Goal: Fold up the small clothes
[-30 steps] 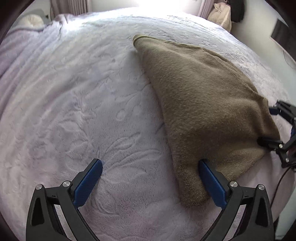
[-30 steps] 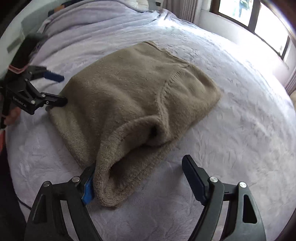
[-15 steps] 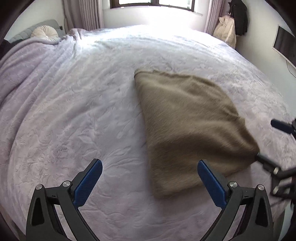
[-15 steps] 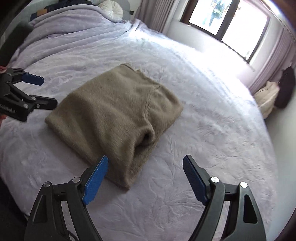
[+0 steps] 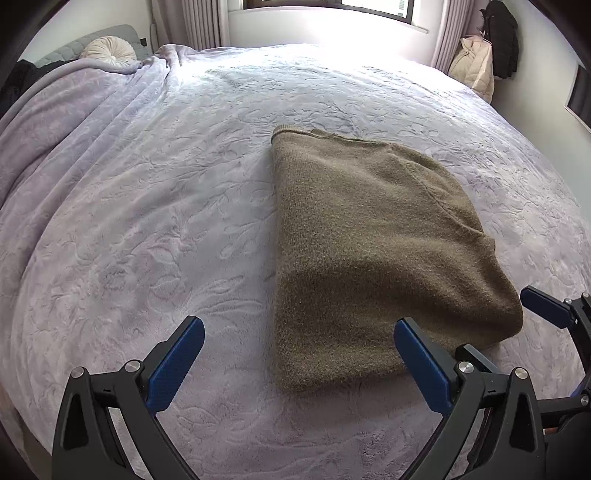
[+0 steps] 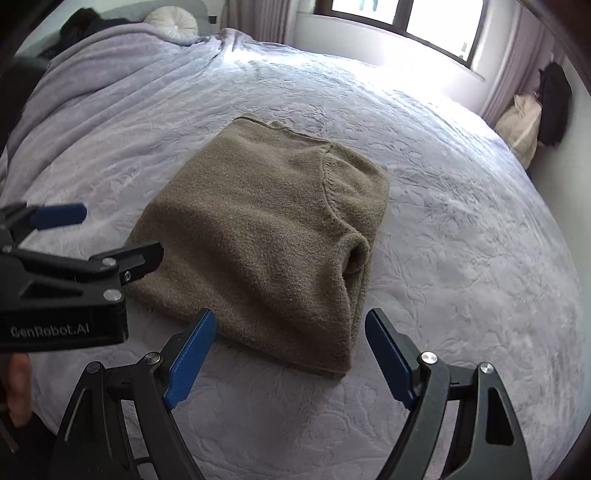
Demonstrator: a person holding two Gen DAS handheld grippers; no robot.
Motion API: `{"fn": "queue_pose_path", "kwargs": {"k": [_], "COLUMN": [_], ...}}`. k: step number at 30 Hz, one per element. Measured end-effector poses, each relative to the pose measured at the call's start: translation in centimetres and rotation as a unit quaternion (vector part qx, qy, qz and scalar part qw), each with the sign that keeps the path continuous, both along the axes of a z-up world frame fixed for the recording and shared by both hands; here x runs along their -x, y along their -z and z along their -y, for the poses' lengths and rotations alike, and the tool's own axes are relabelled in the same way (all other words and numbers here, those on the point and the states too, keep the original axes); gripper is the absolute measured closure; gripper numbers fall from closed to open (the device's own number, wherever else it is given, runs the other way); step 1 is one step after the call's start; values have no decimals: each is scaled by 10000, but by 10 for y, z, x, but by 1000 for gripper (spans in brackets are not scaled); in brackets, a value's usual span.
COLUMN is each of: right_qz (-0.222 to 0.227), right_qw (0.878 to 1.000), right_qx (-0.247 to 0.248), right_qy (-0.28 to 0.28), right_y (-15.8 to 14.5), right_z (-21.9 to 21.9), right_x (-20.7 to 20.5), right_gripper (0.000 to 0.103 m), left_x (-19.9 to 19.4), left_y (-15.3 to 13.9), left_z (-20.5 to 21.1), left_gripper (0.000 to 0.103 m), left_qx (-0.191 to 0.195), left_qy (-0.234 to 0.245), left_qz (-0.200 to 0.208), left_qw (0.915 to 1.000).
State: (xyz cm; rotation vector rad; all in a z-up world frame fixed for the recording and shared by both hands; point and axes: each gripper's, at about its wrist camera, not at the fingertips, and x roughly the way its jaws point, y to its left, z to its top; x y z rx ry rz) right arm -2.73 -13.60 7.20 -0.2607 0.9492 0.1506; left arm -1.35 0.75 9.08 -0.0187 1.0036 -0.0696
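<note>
A folded olive-brown knit sweater point(image 5: 369, 251) lies flat on the lilac bedspread point(image 5: 147, 221); it also shows in the right wrist view point(image 6: 266, 236). My left gripper point(image 5: 299, 363) is open and empty, raised above the bed just short of the sweater's near edge. My right gripper point(image 6: 290, 354) is open and empty, held above the sweater's near corner. The left gripper also shows in the right wrist view point(image 6: 96, 232) beside the sweater's left edge. The right gripper's fingertips point(image 5: 543, 306) show at the right edge of the left wrist view.
A round cream cushion point(image 5: 109, 53) and a rumpled blanket point(image 5: 55, 110) lie at the head of the bed. A window point(image 6: 402, 18) and curtains stand behind the bed. A cream bag point(image 5: 476, 66) and dark coat point(image 5: 502, 37) are by the far right wall.
Both grippers have let go of the sweater's near edge and drawn back and up. The sweater now lies folded flat on the bed.
</note>
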Motion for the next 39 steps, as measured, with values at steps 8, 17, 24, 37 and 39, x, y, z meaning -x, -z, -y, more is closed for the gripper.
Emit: {"fn": "queue_pose_path", "kwargs": {"k": [8, 17, 24, 37, 39], "right_qz": [-145, -216, -245, -270, -269], "right_qw": [9995, 9992, 9991, 9991, 9991], "right_qx": [-230, -298, -291, -284, -274], "right_qy": [139, 136, 163, 188, 185], "right_y": [8, 9, 11, 11, 10], "right_z": [1, 2, 1, -1, -1], "right_x": [1, 3, 4, 6, 6], "right_gripper": [18, 18, 18, 18, 18], "left_x": [1, 3, 6, 9, 10], "left_y": [0, 4, 3, 2, 2], "left_z": [10, 19, 18, 12, 12], "left_gripper": [0, 0, 0, 0, 0], "left_qx": [-172, -256, -85, -49, -121], "left_qy": [16, 26, 78, -210, -280], "left_qz": [23, -138, -104, -164, -134], "left_qw": [9998, 9996, 9999, 9996, 9994]}}
